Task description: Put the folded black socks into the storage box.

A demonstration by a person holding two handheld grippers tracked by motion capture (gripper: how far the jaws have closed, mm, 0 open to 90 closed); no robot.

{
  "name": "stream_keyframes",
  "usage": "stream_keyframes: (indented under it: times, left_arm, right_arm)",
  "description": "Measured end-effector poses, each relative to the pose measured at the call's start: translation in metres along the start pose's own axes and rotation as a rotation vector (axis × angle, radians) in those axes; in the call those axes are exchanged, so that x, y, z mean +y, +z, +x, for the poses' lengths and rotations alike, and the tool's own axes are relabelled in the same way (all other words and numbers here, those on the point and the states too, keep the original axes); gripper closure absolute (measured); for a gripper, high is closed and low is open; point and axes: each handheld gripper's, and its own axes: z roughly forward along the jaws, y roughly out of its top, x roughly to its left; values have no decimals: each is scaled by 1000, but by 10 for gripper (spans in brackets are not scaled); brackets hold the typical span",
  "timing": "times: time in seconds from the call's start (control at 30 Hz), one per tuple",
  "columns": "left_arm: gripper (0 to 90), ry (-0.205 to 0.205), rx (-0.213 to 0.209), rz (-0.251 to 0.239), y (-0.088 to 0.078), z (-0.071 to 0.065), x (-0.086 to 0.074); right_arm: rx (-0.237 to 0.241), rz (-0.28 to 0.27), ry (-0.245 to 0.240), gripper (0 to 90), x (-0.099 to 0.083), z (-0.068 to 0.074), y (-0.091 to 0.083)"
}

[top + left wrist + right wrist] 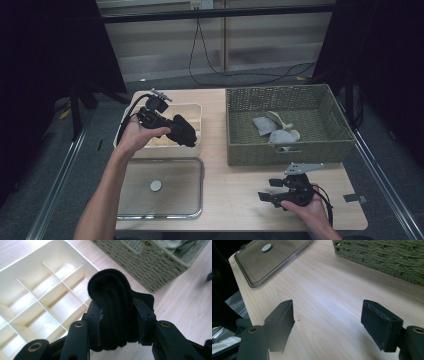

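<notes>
1. Above the cream plastic organiser box with a grid of small compartments (192,111), the left gripper (117,322) is hanging with its jaws pinching a rolled black fabric bundle, likely a sock (111,305).
2. Seen from the high view, that bundle (181,131) is sitting over the box's right-hand cells, not yet lowered into any of them.
3. Soft and light is how the roll is looking: the cloth is bulging above the pads (96,322) and yielding between them, so it is likely needing a grip across its thick middle, as now, to keep the layers from unrolling.
4. Nothing fragile or slippery is showing; the fuzzy surface should be holding well against the pads.
5. Near the table's front edge, the right gripper (328,322) is resting low over the light wooden tabletop (332,290) with its jaws spread and nothing between them.
6. Beyond it, the woven olive-green rectangular basket (280,152) is holding pale folded cloth pieces (274,129), and a clear flat lid with 1 round knob (156,185) is lying by the box.
</notes>
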Motion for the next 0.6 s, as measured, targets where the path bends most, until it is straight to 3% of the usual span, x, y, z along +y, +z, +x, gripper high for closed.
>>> stream_keyframes:
  times: [0.13, 0.33, 0.43, 0.6]
  left_arm:
    - [623, -10, 18, 35, 7, 4, 5]
    - [623, -21, 12, 52, 19, 8, 10]
    - [623, -8, 17, 77, 28, 8, 13]
    - [623, -33, 28, 99, 34, 15, 15]
  right_arm:
    - [0, 5, 3, 260, 0, 0, 0]
    - [0, 5, 1, 259, -1, -1, 1]
    - [-1, 9, 4, 258, -1, -1, 1]
    - [0, 16, 1, 257, -1, 0, 2]
